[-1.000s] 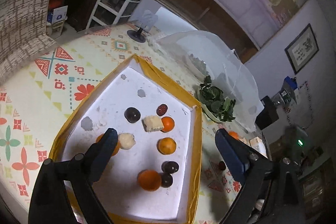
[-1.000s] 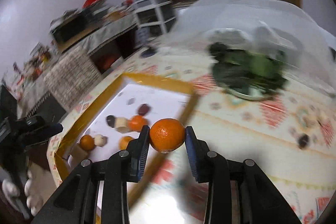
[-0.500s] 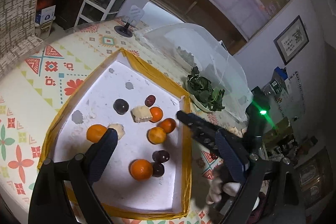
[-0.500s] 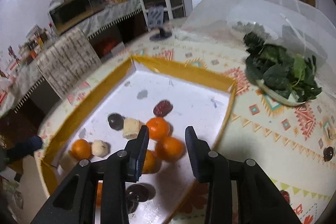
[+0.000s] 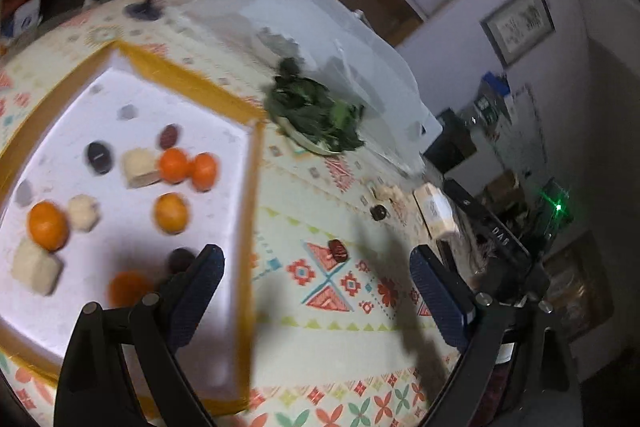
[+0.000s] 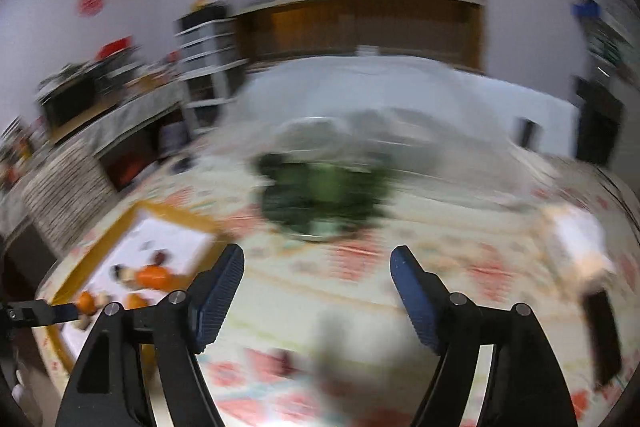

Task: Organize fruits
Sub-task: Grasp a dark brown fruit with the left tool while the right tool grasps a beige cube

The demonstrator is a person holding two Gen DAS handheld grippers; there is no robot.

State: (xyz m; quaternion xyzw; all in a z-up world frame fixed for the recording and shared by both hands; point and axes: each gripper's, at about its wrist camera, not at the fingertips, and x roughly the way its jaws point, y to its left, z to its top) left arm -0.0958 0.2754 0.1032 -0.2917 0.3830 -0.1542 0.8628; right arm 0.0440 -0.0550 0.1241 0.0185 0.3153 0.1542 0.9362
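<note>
A white tray with a yellow rim (image 5: 252, 163) lies at the left of the left wrist view. It holds several oranges (image 5: 173, 165), dark plums (image 5: 98, 156) and pale blocks (image 5: 138, 167). On the patterned cloth to its right lie a red date (image 5: 338, 250) and a dark fruit (image 5: 378, 212). My left gripper (image 5: 312, 267) is open and empty above the tray's right edge. My right gripper (image 6: 318, 269) is open and empty over the cloth; that view is blurred. The tray (image 6: 120, 231) shows at its lower left.
A plate of green leaves (image 5: 320, 115) sits beyond the tray, beside a clear mesh food cover (image 5: 320, 27). Pale boxes (image 5: 434, 213) lie at the table's right edge, with dark equipment and a green light (image 5: 558, 206) beyond. Drawers stand at the back left.
My right gripper let the orange go into the tray, opened wide and swung away to the right. My left gripper shifted right toward the tray's edge.
</note>
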